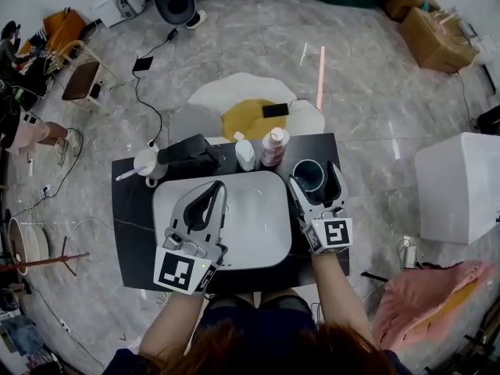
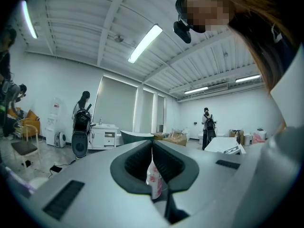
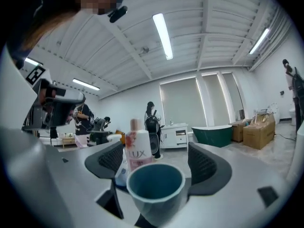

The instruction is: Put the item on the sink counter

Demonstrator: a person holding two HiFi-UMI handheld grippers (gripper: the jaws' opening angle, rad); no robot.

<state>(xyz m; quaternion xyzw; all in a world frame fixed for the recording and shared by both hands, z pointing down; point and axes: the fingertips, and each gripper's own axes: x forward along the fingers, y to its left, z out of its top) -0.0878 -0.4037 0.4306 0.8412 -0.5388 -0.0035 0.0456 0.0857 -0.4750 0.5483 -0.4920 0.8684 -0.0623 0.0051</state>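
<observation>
A teal cup (image 1: 307, 176) (image 3: 154, 184) stands on the black sink counter (image 1: 133, 233) to the right of the white basin (image 1: 258, 241). My right gripper (image 1: 314, 173) (image 3: 156, 148) is open, one jaw on each side of the cup, with a small gap at both pads. Behind the cup stand a pink LUX bottle (image 1: 273, 147) (image 3: 137, 151) and a small white bottle (image 1: 245, 153). Over the basin's left half my left gripper (image 1: 219, 186) (image 2: 152, 144) is shut and empty. Through its slit a strip of the pink bottle (image 2: 154, 179) shows.
At the counter's back left are a black object (image 1: 187, 156) and a white cup with a toothbrush (image 1: 146, 162). A yellow and white rug (image 1: 250, 112) lies behind the counter. On the floor to the right are a white box (image 1: 461, 186) and pink cloth (image 1: 422, 295).
</observation>
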